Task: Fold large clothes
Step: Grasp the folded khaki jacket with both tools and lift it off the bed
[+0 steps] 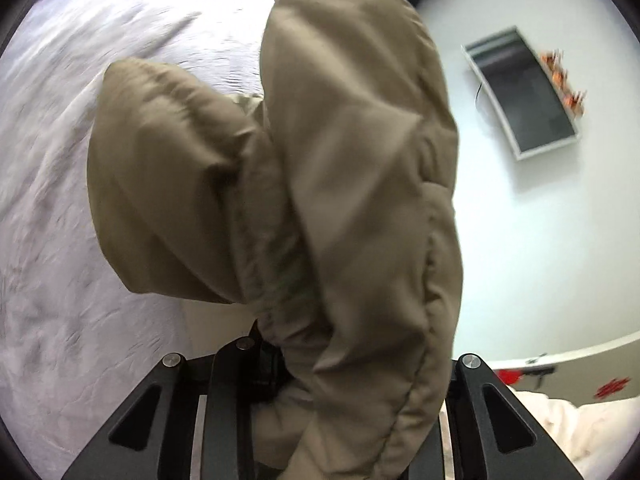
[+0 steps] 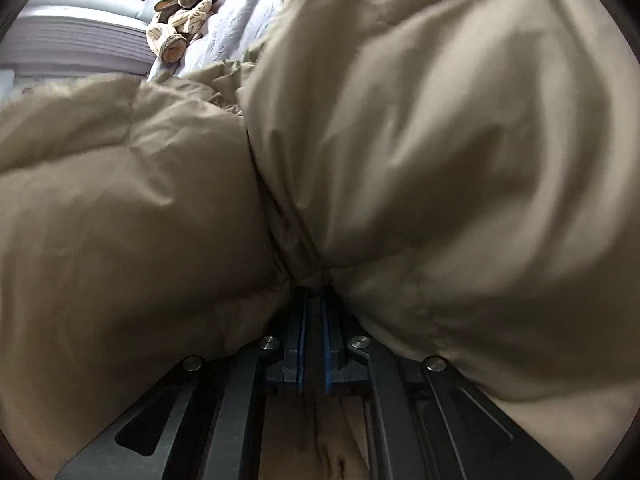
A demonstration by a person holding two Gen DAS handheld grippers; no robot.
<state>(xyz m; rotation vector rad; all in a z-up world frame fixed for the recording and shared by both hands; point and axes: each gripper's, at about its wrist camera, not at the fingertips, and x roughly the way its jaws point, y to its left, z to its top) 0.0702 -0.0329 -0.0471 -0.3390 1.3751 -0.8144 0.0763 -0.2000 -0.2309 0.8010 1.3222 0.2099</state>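
A large khaki padded jacket (image 1: 340,168) hangs lifted above the bed in the left wrist view. My left gripper (image 1: 280,360) is shut on a bunched fold of it; the fabric covers the fingertips. In the right wrist view the same jacket (image 2: 420,140) fills the frame. My right gripper (image 2: 314,292) is shut on a pinched seam of the jacket, with the blue-padded fingers (image 2: 300,340) close together and puffy fabric bulging on both sides.
A pale lilac bedsheet (image 1: 80,160) lies below and to the left. A white wall with a framed dark panel (image 1: 524,92) is at right. Striped beige clothes (image 2: 180,12) lie bunched at the far end of the bed near a window.
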